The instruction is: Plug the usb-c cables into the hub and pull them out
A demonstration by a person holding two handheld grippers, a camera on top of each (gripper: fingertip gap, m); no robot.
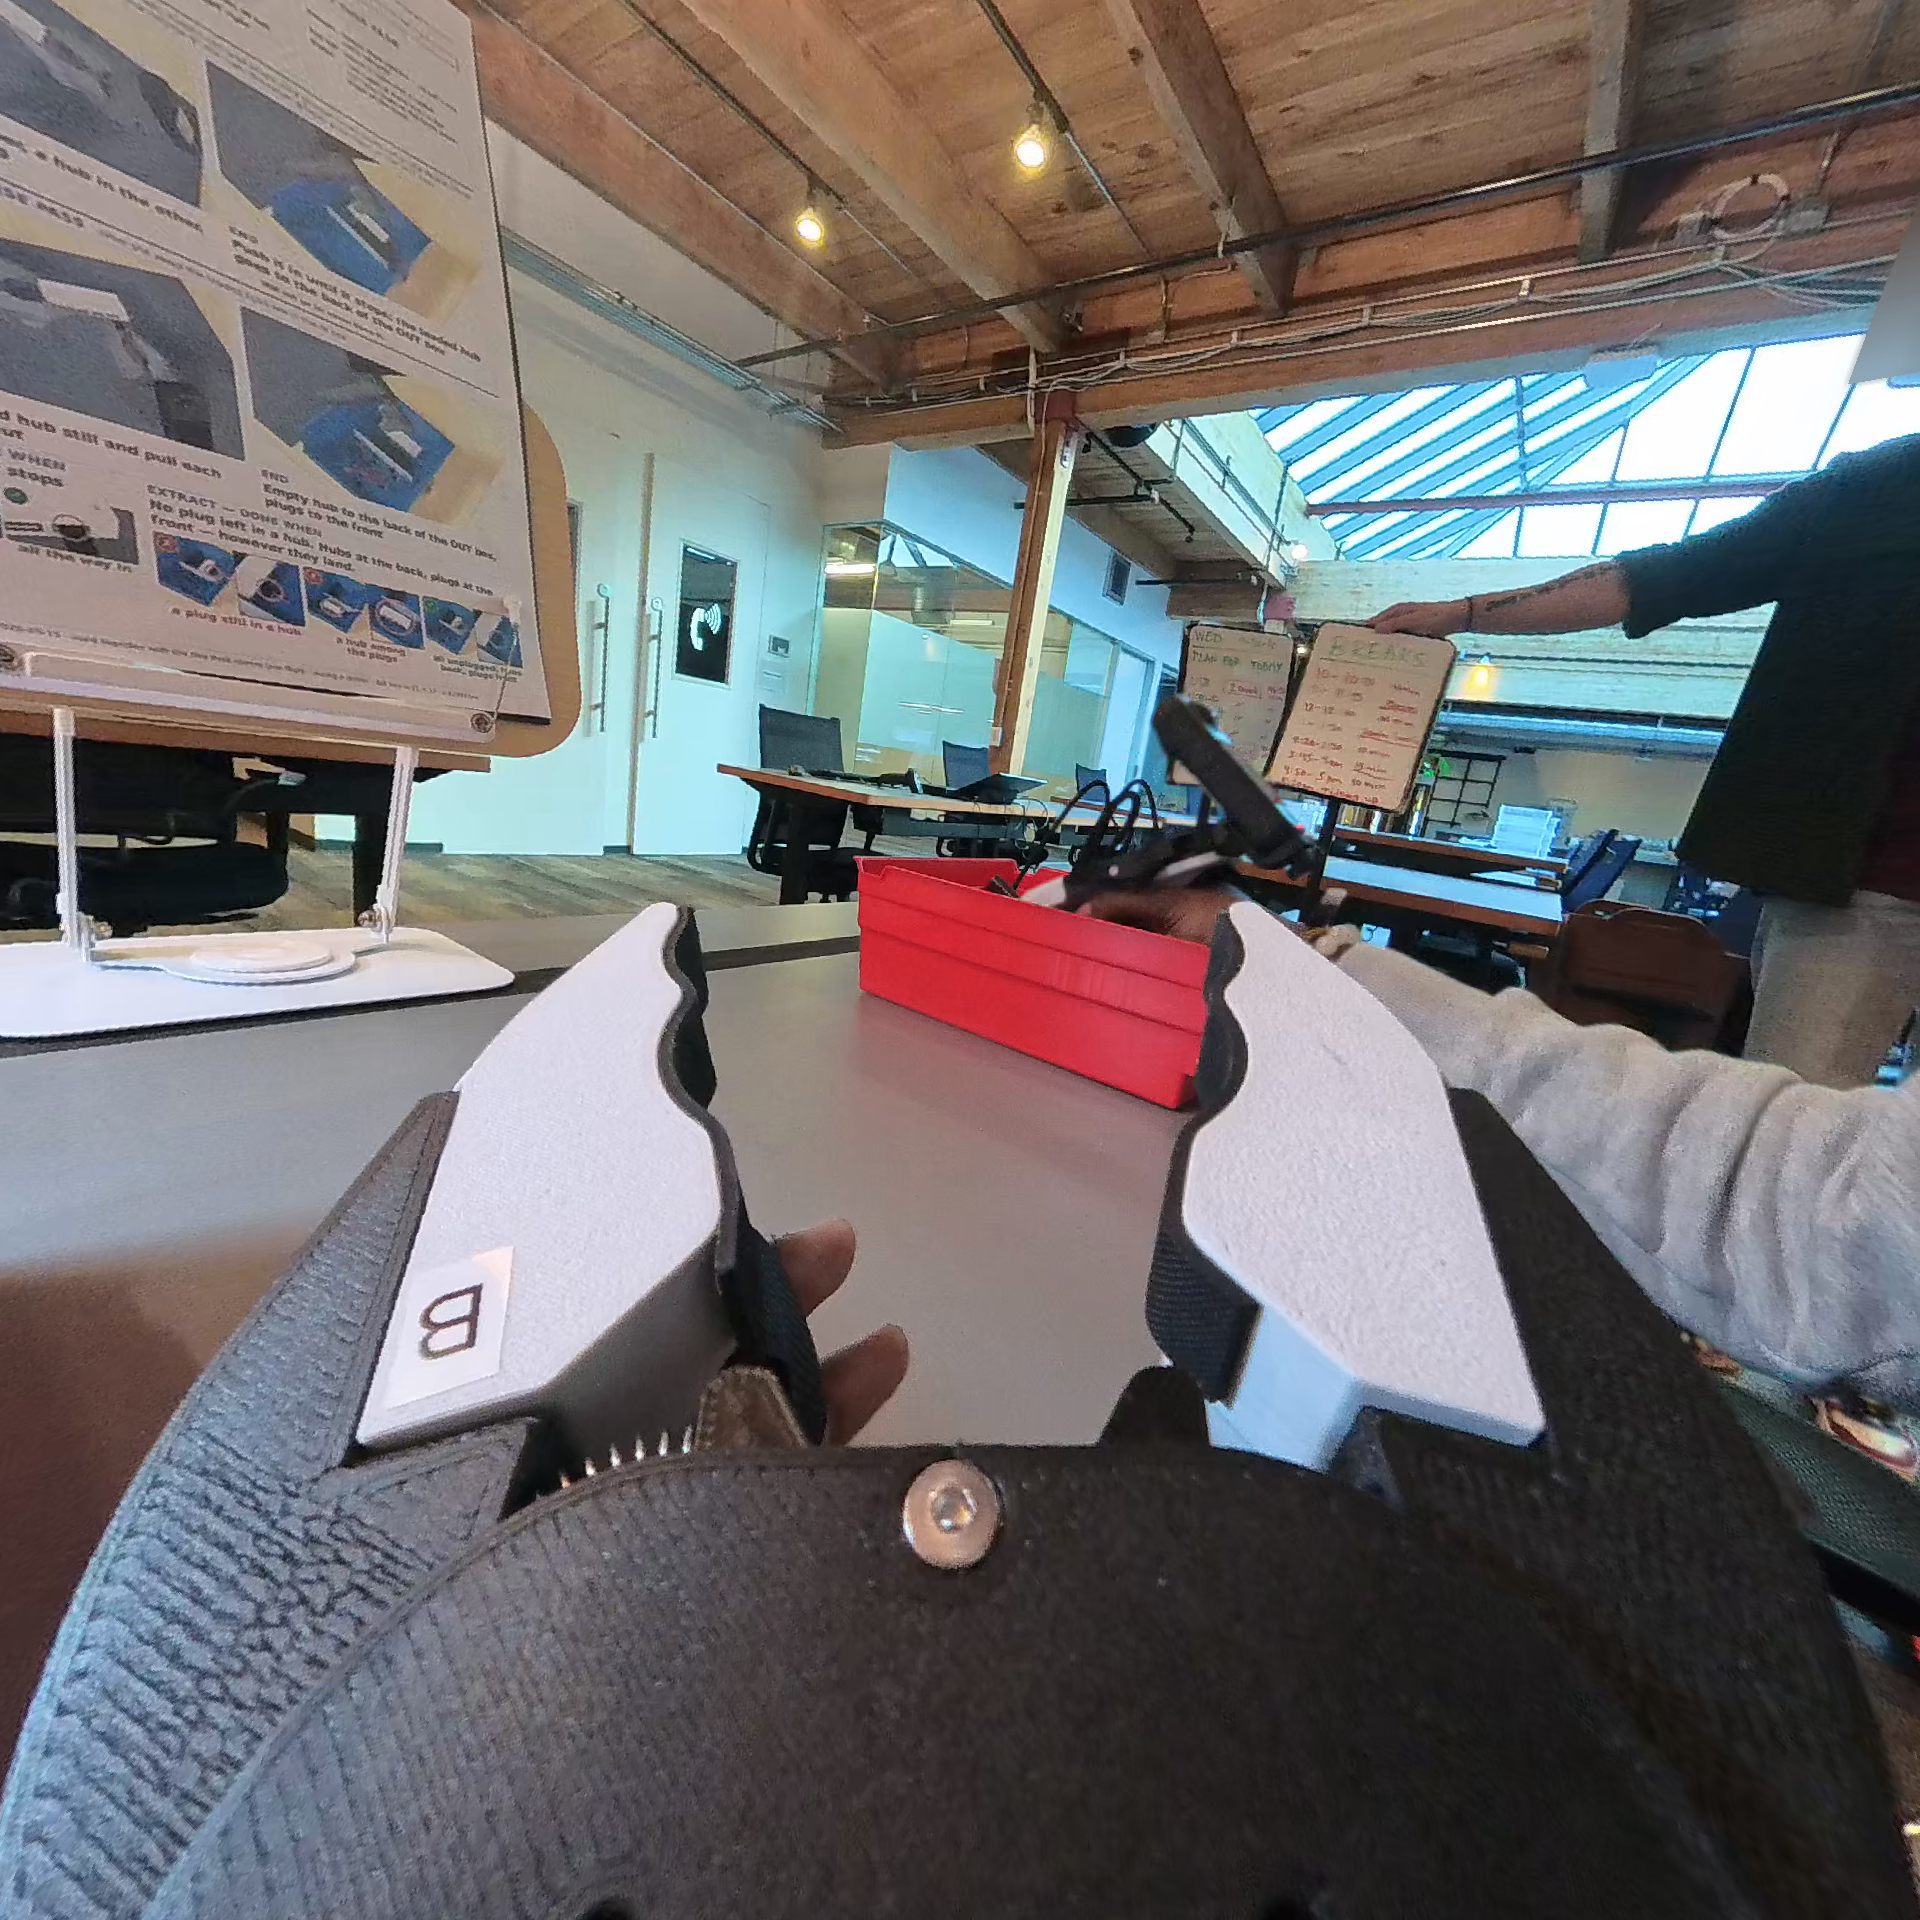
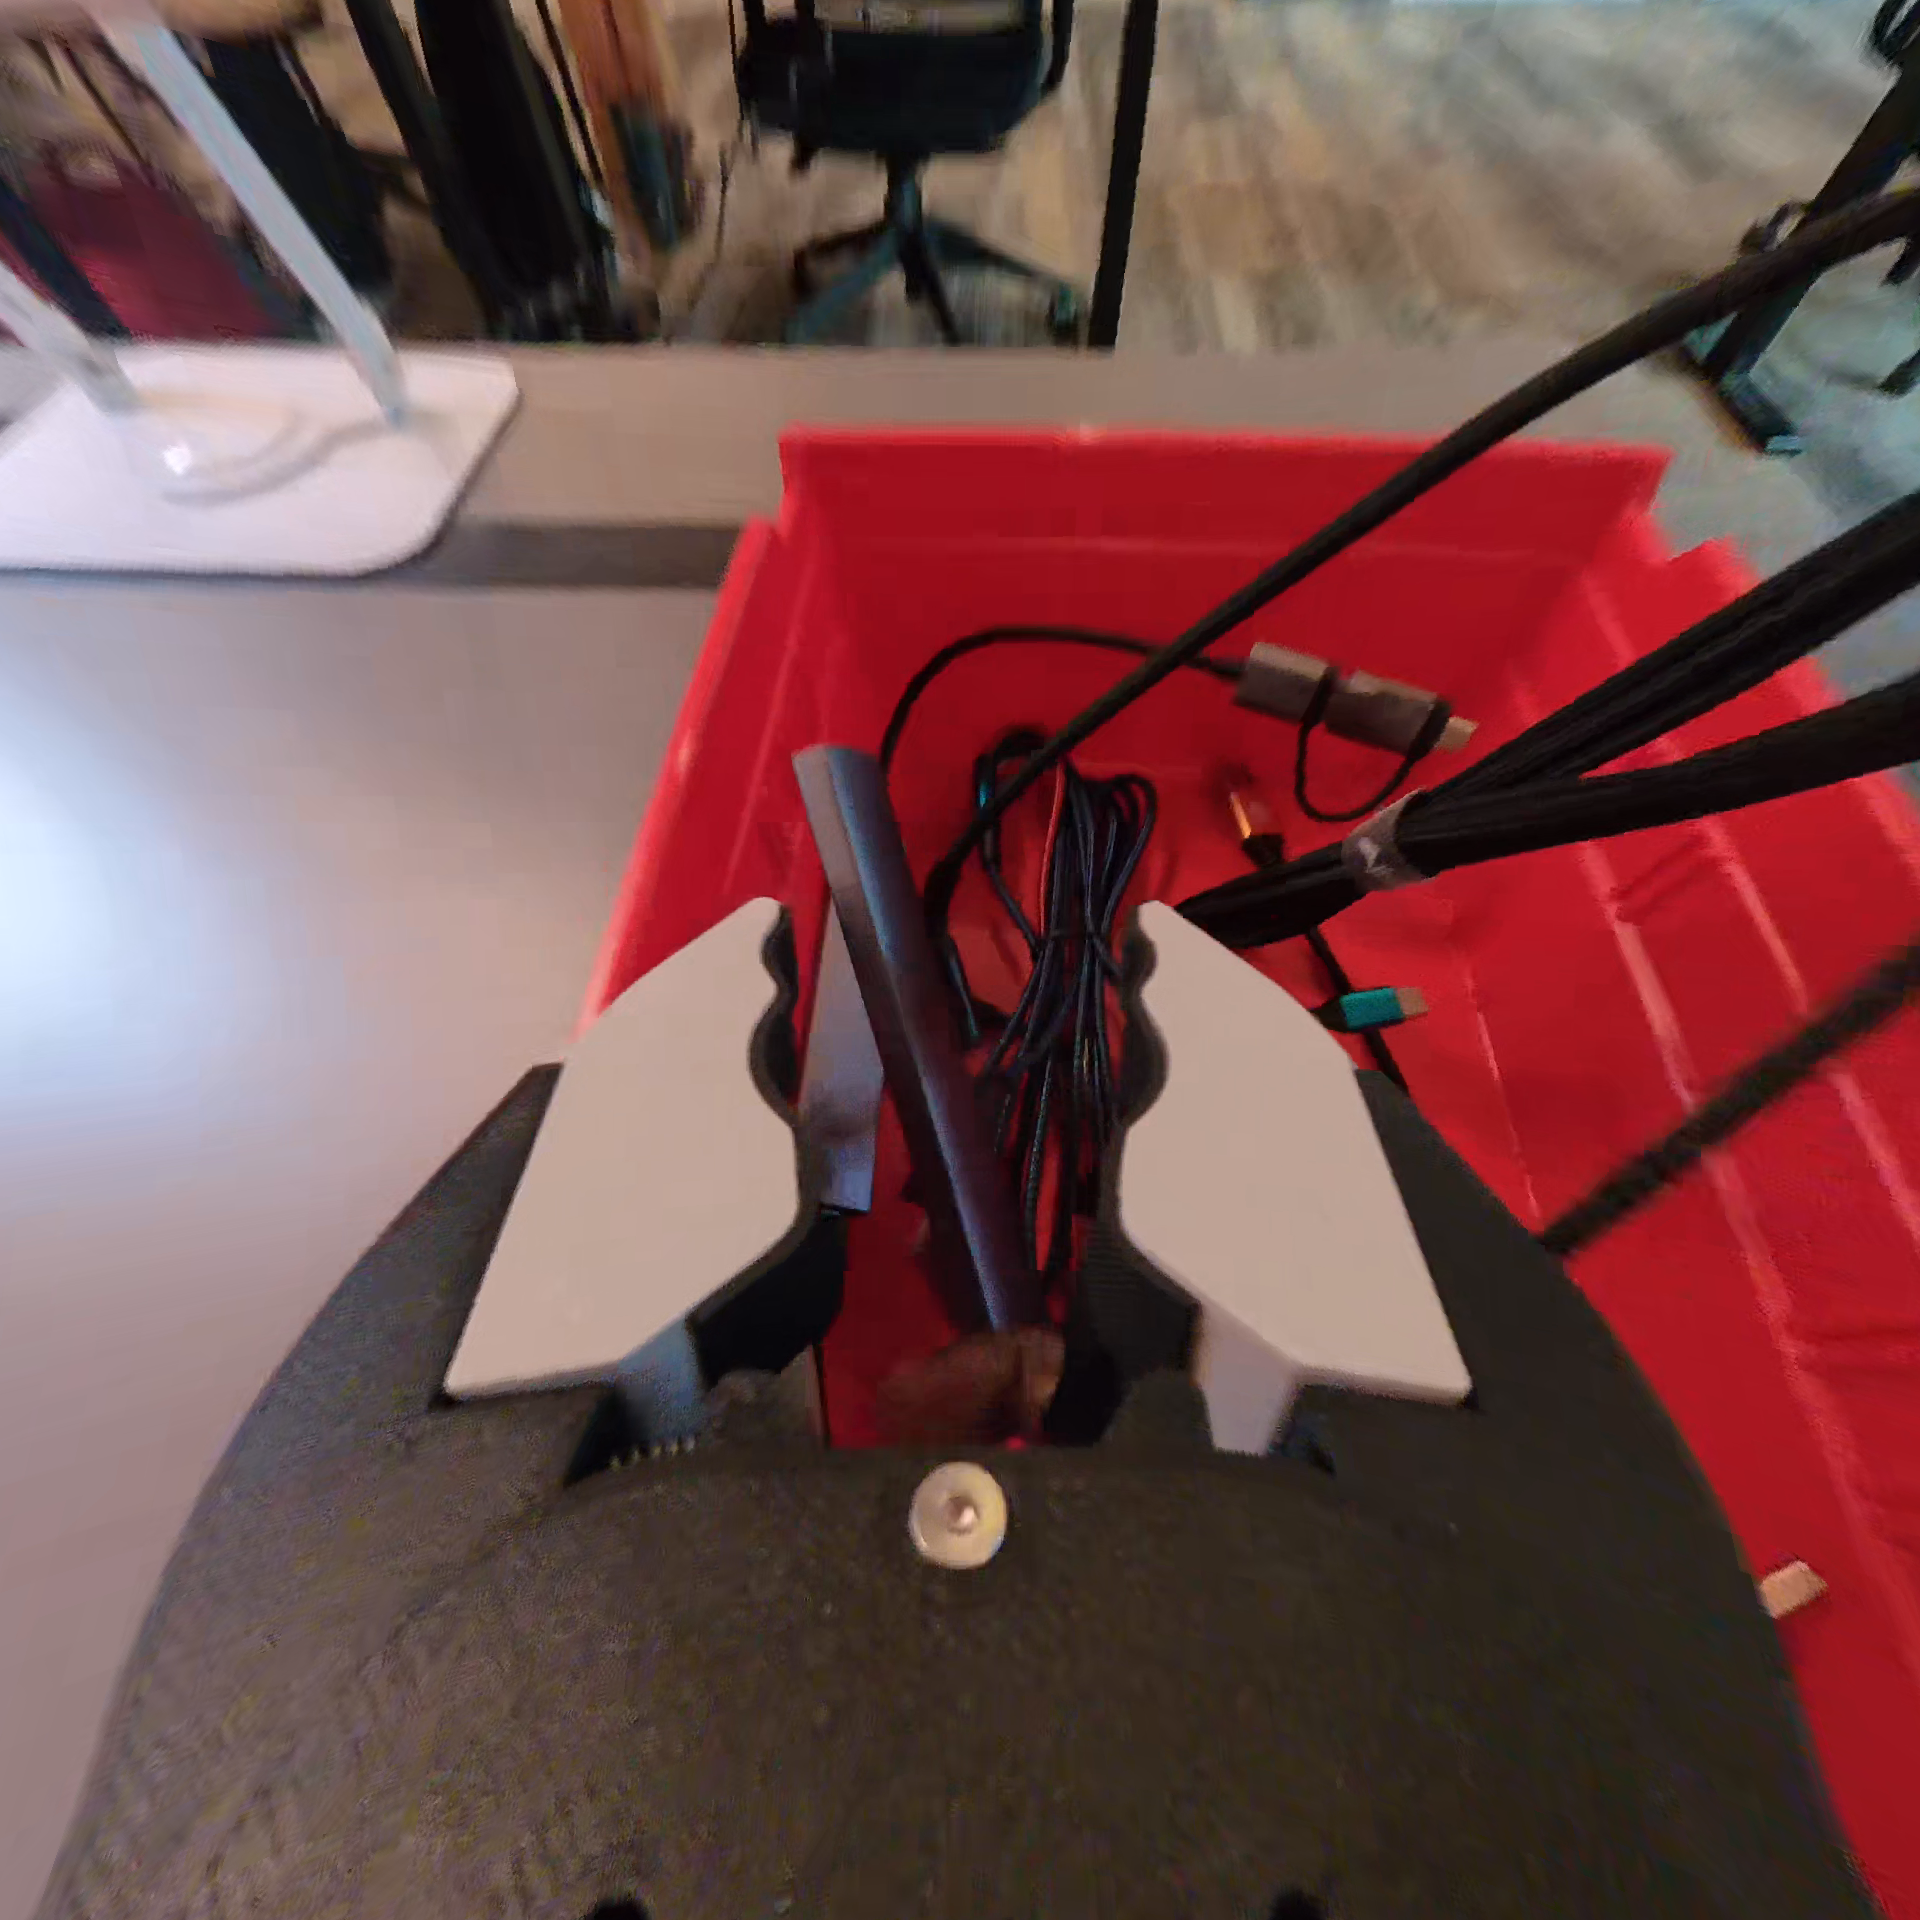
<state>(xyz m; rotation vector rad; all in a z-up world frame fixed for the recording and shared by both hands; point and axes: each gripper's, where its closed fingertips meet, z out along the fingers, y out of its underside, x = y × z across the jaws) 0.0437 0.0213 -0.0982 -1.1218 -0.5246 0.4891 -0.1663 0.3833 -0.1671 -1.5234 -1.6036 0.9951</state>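
Left gripper (image 1: 956,997): your fingers stand wide apart over bare table, holding nothing.
Right gripper (image 2: 961,987): yours hangs over the red bin (image 2: 1195,499), fingers apart and clamped on nothing.
Hub (image 2: 904,997): the long dark bar lies slanted in the bin's left half, between your right fingers in that view.
Cables (image 2: 1070,935): a thin black bundle lies just right of the hub; a teal-collared plug (image 2: 1371,1006) and a grey adapter (image 2: 1340,696) lie farther right.
Handling: the hub looks rigid, light and smooth, so take it across its narrow sides. The cords are limp and likely tangled; grip a plug's hard shell, not the wire.
Surface: the grey table (image 1: 260,1143) is flat and slightly glossy, so things may slide.
Room: open office; a white document stand (image 1: 249,977) sits far left.
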